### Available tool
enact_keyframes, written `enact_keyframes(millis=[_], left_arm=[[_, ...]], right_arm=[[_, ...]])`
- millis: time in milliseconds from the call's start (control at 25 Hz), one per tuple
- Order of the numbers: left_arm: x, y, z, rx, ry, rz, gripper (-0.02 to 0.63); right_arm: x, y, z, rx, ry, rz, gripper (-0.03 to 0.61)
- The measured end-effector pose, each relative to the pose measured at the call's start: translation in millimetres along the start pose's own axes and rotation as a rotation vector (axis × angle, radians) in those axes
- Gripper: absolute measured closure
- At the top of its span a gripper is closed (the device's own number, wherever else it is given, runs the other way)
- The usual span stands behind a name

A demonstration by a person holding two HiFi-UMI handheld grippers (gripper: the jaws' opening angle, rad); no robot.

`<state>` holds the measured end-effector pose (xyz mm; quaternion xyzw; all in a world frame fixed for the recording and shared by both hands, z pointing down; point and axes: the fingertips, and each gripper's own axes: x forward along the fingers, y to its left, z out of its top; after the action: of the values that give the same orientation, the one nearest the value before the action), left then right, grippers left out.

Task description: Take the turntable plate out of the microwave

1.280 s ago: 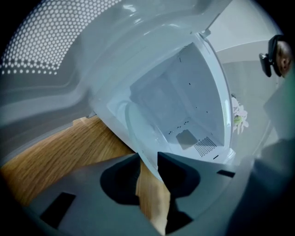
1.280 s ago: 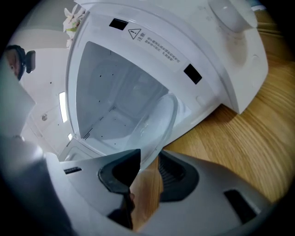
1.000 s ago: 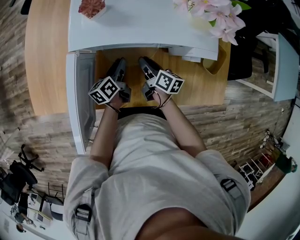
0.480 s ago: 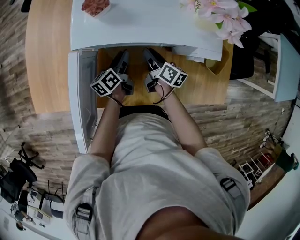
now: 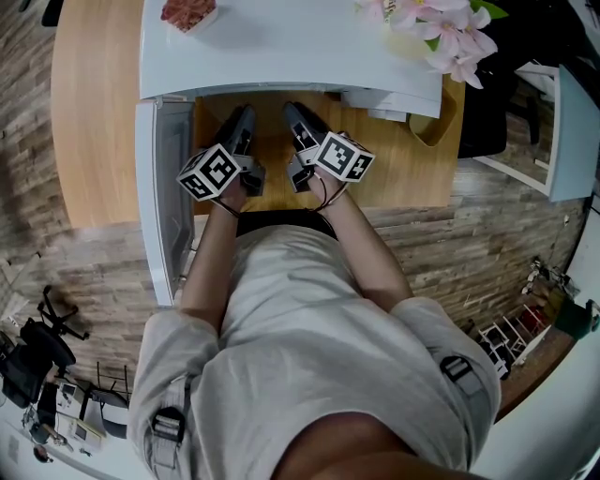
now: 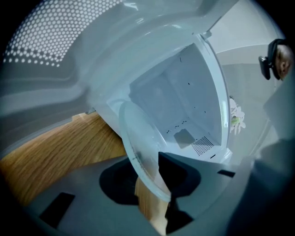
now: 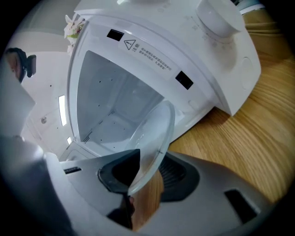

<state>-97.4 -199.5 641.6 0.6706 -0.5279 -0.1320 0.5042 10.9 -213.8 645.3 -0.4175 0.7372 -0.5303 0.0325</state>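
Round, clear, smooth-rimmed turntable plate [image 6: 140, 147]

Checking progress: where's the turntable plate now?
Both gripper views show the turntable plate at the microwave's open front, above the wooden table, its rim clamped by left tool and right tool, whose jaws have just been closing.

You have a light wooden table [image 5: 94, 112] in front of you, set on a plank floor [image 5: 84, 272]. Pink flowers [image 5: 441, 28] show at the upper right. At the upper left is a small reddish thing [image 5: 187, 11], perhaps a potted plant. A black office chair [image 5: 37, 347] stands low on your left, and a white cabinet [image 5: 572, 131] is at the right edge
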Motion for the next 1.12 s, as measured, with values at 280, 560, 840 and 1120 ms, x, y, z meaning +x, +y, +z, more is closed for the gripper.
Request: enact_keyframes(millis=[280, 560, 840, 1120], left_arm=[[-11.5, 1.5, -14.1, -0.026, 0.007, -0.005, 0.474], [-12.2, 8.6, -20.7, -0.02, 0.015, -0.004, 0.453], [5.1, 9.4, 5.3, -0.098, -0.076, -0.044, 0.393], [15.4, 10.0, 14.0, -0.098, -0.087, -0.037, 0.399]], right_arm=[[-12.4, -4.6, -11.1, -0.013, 0.022, -0.008, 0.446], [-14.1, -14.6, -15.3, -0.028, 0.038, -0.01, 0.442], [-9.2, -24.0, -8.5, 0.002, 0.028, -0.003, 0.368], [12.4, -6.2, 12.1, 0.038, 0.003, 0.058, 0.345]])
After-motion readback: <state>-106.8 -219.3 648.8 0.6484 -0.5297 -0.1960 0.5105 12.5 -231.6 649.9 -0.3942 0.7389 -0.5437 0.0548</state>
